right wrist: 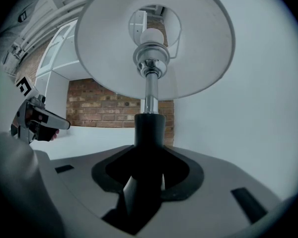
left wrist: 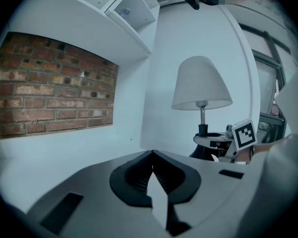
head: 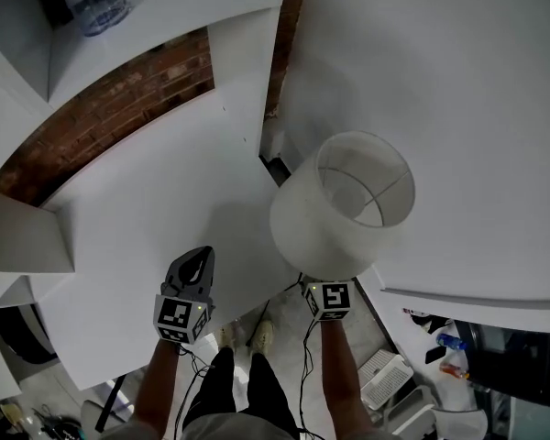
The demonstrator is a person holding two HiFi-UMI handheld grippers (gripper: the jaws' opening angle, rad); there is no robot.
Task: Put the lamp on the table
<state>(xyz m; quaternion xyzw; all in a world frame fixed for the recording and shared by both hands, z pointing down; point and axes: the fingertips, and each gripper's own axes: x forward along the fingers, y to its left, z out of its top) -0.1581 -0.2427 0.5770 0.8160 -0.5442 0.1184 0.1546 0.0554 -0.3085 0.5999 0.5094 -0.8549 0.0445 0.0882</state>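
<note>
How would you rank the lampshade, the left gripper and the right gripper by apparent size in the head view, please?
1. lampshade, clearly largest.
2. left gripper.
3. right gripper, unsure: it holds the lamp beneath the shade, so only its marker cube shows.

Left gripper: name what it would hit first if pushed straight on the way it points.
Probably the white table top, just short of the upright white panel behind it; depth is hard to judge. The lamp is off to the right of that line.
</note>
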